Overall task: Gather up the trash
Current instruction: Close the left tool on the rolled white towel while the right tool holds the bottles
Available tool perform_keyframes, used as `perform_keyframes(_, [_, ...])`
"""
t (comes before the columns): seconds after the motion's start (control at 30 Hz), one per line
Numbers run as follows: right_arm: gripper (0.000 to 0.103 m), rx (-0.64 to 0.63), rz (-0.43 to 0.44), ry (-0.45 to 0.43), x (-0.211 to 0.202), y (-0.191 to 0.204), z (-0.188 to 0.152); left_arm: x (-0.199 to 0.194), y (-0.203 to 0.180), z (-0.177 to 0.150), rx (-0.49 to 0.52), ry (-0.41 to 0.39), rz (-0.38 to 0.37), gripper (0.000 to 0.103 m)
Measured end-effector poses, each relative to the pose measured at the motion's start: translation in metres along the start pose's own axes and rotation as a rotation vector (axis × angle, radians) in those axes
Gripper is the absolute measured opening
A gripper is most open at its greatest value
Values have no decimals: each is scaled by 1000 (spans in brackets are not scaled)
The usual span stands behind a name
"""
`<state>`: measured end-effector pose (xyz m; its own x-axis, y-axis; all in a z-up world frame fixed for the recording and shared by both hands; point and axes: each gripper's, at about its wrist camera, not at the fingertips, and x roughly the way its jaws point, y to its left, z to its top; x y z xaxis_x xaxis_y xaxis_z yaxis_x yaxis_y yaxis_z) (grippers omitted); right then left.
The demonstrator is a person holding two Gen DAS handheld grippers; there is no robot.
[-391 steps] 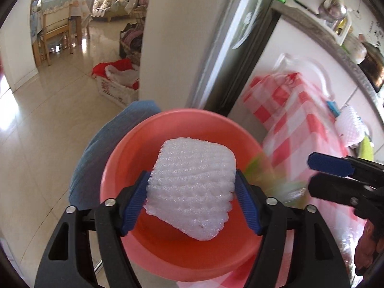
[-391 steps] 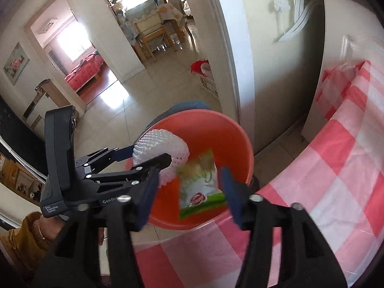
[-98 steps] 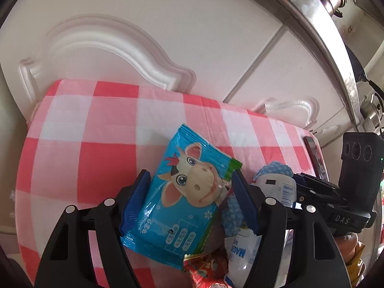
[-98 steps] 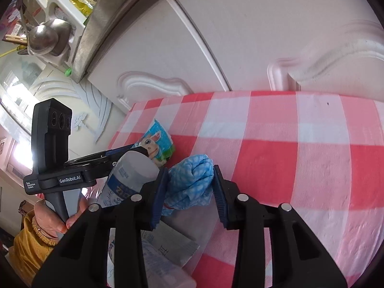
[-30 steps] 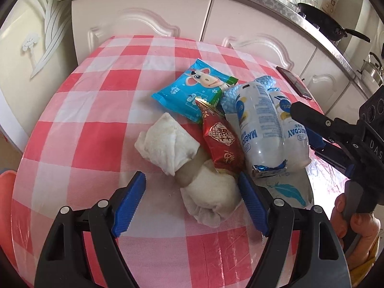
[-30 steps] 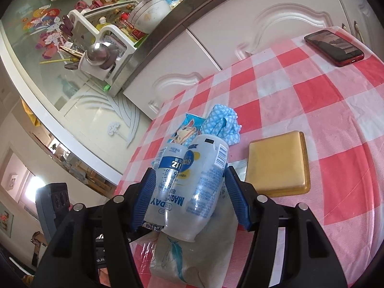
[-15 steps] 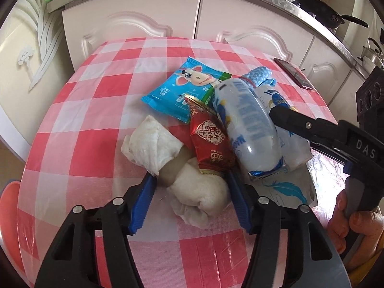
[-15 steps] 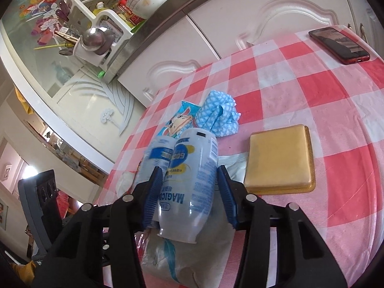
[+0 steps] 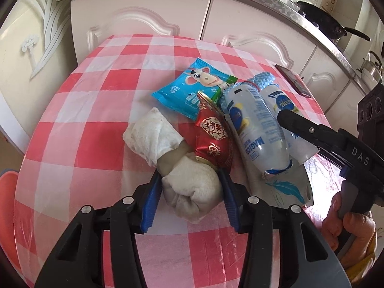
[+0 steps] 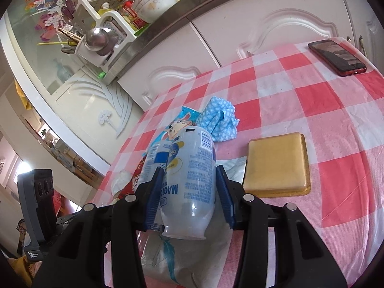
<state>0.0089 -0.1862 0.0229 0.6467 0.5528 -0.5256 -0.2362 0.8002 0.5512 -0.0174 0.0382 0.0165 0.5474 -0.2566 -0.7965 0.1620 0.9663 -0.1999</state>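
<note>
My left gripper (image 9: 190, 187) is shut on a crumpled white paper towel (image 9: 192, 187) lying on the red-and-white checked tablecloth (image 9: 96, 96). A red snack wrapper (image 9: 212, 139) rests against the towel, with a blue cow-print packet (image 9: 192, 91) behind it. My right gripper (image 10: 189, 182) is shut on a translucent plastic bottle (image 10: 192, 175); a second bottle (image 10: 153, 163) lies beside it. In the left wrist view the held bottle (image 9: 254, 129) is tilted above a white feather-print bag (image 9: 285, 187).
A blue cloth (image 10: 219, 120), a yellow sponge pad (image 10: 276, 165) and a red phone (image 10: 336, 57) lie on the table. White cabinets (image 9: 168, 16) stand behind. A red bin's rim (image 9: 7, 204) shows at the far left below the table edge.
My left gripper has closed in on the white paper towel and now grips it. My right gripper has tightened on the plastic bottle and moved slightly closer.
</note>
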Motion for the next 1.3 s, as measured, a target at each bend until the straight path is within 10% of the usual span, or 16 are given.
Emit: perform_keyframes(1.3, [46,35,-52,-133,-32,16,9,-61,72,-43,-16,-165,-118,49])
